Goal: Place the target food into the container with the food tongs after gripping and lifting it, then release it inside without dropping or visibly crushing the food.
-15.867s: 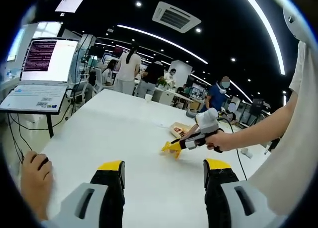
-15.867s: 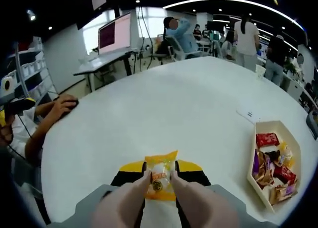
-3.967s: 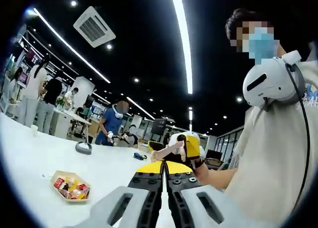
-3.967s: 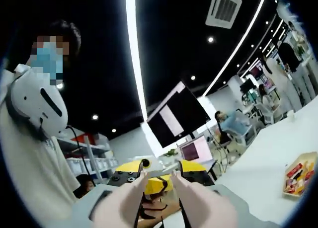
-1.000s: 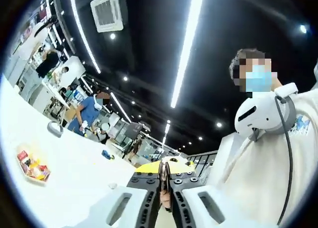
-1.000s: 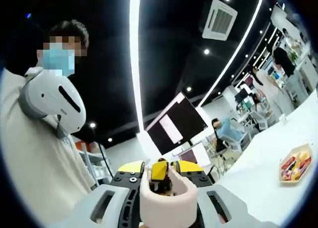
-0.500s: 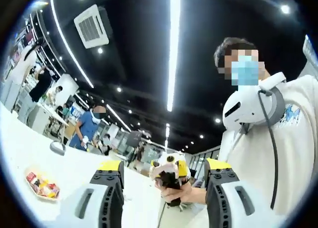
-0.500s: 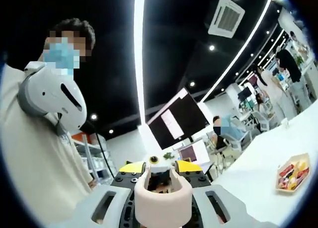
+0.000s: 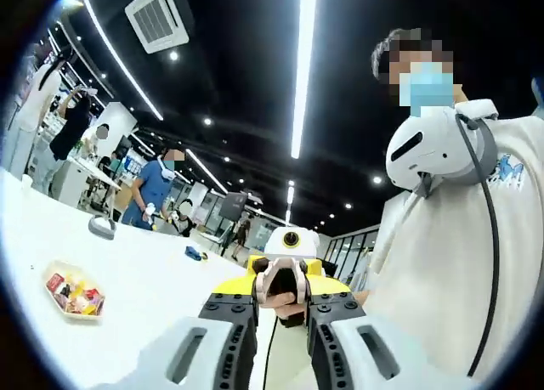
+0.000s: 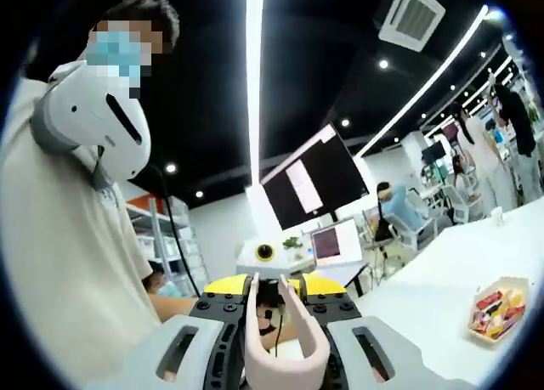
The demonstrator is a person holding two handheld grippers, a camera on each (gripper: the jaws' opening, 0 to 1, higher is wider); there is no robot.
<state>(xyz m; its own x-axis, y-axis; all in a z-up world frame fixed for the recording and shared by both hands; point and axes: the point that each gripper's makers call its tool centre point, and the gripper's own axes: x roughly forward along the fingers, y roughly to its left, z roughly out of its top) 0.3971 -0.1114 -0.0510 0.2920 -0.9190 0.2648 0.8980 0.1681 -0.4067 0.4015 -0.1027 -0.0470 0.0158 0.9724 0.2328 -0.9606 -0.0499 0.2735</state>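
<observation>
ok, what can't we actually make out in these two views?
- Left gripper view: snacks in the tray are too small to identify.
- Right gripper view: food tongs tips are dark and blurred, so any held food is unclear.
- Left gripper view: left gripper jaws stand close, with clutter behind the gap, so its grip is unclear.

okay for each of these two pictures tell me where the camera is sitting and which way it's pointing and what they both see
Left gripper view: rides on the left claw, tilted up toward the ceiling lights; the person's shirt fills the right side, and the right claw faces it head-on.
Right gripper view: rides on the right claw, which holds pink tongs; also tilted up, with the person's shirt on the left.
Shared: the white table and the snack tray.
</observation>
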